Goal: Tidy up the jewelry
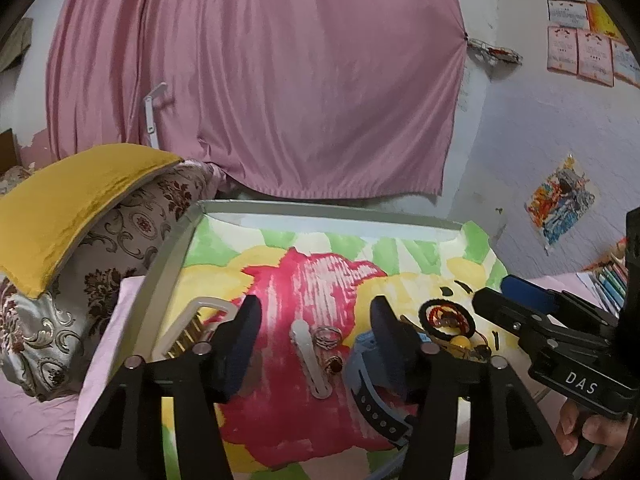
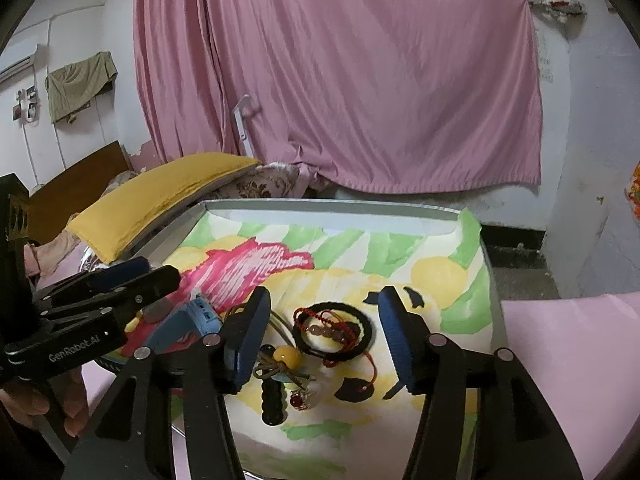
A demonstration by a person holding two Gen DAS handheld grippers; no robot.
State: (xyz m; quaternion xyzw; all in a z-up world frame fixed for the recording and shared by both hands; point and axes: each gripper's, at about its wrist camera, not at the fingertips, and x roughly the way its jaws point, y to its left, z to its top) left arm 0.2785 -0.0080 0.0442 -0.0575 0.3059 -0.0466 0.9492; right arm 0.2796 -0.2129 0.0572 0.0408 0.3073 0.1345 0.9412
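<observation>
Left tool (image 1: 316, 328) held spread wide, nothing gripped; silver rings (image 1: 328, 337) and white clip (image 1: 310, 360) seen between fingers on painted tabletop (image 1: 320, 248). Blue watch (image 1: 366, 364) partly hidden by right finger. Right tool (image 2: 324, 328) likewise spread, black bangle (image 2: 334, 334) with red cord (image 2: 320, 320) framed between fingers, yellow bead (image 2: 287, 356) near left finger. Both tools hovered low, side by side.
</observation>
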